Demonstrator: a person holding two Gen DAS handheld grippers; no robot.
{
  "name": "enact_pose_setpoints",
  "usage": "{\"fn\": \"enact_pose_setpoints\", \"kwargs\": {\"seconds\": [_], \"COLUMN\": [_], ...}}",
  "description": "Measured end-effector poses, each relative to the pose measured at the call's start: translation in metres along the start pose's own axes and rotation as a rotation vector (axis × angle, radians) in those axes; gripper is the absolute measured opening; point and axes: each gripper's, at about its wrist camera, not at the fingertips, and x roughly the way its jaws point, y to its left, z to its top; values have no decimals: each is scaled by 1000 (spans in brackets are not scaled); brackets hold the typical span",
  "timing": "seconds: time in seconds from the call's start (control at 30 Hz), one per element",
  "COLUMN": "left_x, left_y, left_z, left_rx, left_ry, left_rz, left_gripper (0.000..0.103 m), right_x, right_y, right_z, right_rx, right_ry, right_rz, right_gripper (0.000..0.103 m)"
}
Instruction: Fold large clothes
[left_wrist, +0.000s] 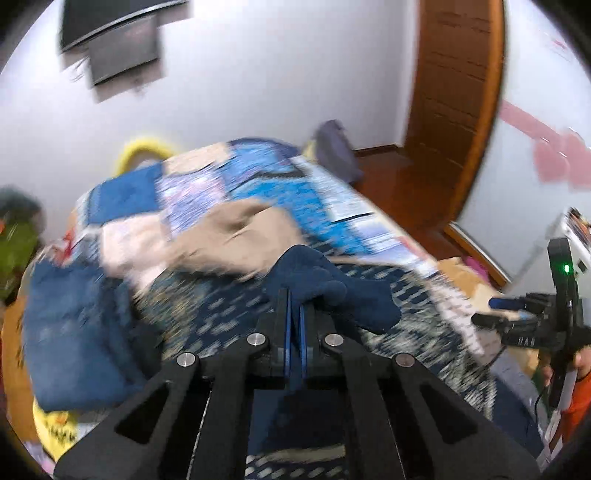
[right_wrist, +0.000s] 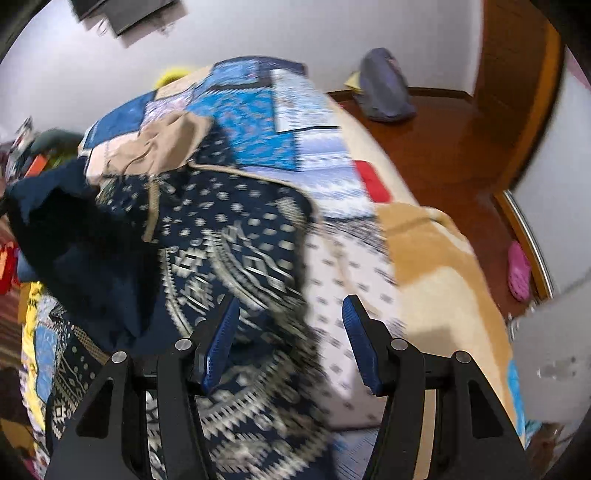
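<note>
The left tool (left_wrist: 295, 306) has its blue pads pressed together on a bunched fold of a dark navy garment (left_wrist: 332, 288), which bulges out just past its tips and slightly to its right. The right tool (right_wrist: 290, 314) stands wide apart and holds nothing; its blue fingers (right_wrist: 225, 332) hover above a navy cloth with a pale geometric pattern (right_wrist: 236, 258) that is spread on the bed (right_wrist: 424, 251). In the right wrist view the left finger is over this patterned cloth, while the right one is over a white sheet with small dark marks (right_wrist: 351, 295) just beside it. To the left of the right tool and a little ahead, the same dark navy garment (right_wrist: 74, 240) hangs in a raised, rumpled mass over the patterned cloth. Further ahead of both tools lies a crumpled beige garment (right_wrist: 166, 144), touching the far edge of the patterned cloth and resting on a blue patchwork quilt (right_wrist: 258, 122) that covers the far half of the bed. To the left of the left tool, a blue folded cloth (left_wrist: 74, 325) lies on the bed; motion blur hides its details. At the right edge of the left wrist view the right tool shows from the side, its green light lit. Beyond the bed, on the wooden floor (right_wrist: 443, 147) near the wall, sits a grey-purple bag (right_wrist: 384, 88), and a pink slipper (right_wrist: 519, 269) lies far to the right of the right tool. A dark screen (left_wrist: 118, 33) is mounted high on the white wall.
</note>
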Motion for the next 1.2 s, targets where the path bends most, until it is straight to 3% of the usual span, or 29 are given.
{"fn": "enact_pose_setpoints", "kwargs": {"seconds": [0.2, 0.3, 0.37, 0.43, 0.53, 0.73, 0.9, 1.03, 1.13, 1.2], "left_x": [10, 28, 35, 42, 40, 26, 13, 11, 12, 10], "left_y": [68, 95, 106, 113, 122, 158, 165, 181, 185, 185], "left_z": [-72, -117, -140, -158, -173, -197, -206, -220, -227, -227], "left_rx": [-141, -252, -299, -348, -421, -698, -775, -914, -952, -941], "left_ry": [120, 204, 241, 260, 230, 143, 112, 88, 96, 102], "left_rz": [64, 48, 49, 46, 34, -131, -185, -288, -328, -312], "left_gripper": [2, 2, 7, 19, 31, 31, 31, 32, 32, 32], "right_x": [57, 73, 73, 74, 79, 81, 81, 79, 79, 78], "right_y": [27, 28, 25, 19, 2, 6, 11, 13, 15, 16], "right_z": [-6, -19, -23, -24, -25, -23, -23, -23, -23, -23], "right_rx": [-94, -99, -84, -50, 13, -10, -5, -4, -6, -10], "right_ry": [140, 151, 128, 140, 165, 154, 158, 161, 163, 162], "right_rz": [-49, -71, -80, -56, -11, -46, -62, -76, -91, -101], "right_gripper": [54, 63, 67, 68, 69, 69, 69, 70, 70, 70]}}
